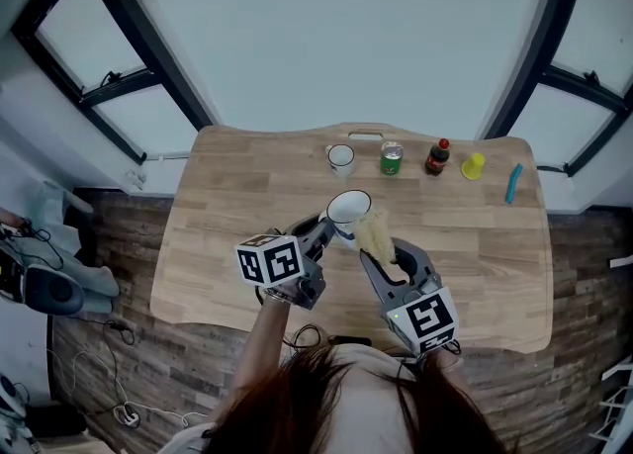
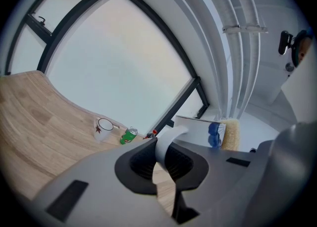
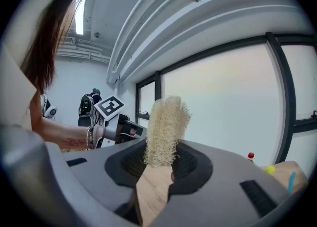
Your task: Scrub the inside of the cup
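Note:
In the head view a white cup (image 1: 346, 213) is held above the table, mouth tilted up, by my left gripper (image 1: 318, 235). The left gripper view shows that gripper (image 2: 166, 159) shut on the cup's white handle (image 2: 167, 144). My right gripper (image 1: 376, 256) is shut on a pale yellow loofah scrubber (image 1: 376, 233), which sits just right of the cup and beside its rim. In the right gripper view the loofah scrubber (image 3: 166, 131) stands up from between the jaws of that gripper (image 3: 161, 161), and the left gripper's marker cube (image 3: 108, 107) shows beyond it.
Along the wooden table's (image 1: 227, 225) far edge stand a second white mug (image 1: 340, 157), a green can (image 1: 392, 158), a small dark bottle with a red cap (image 1: 437, 157), a yellow object (image 1: 473, 166) and a blue object (image 1: 512, 185). Windows surround the table.

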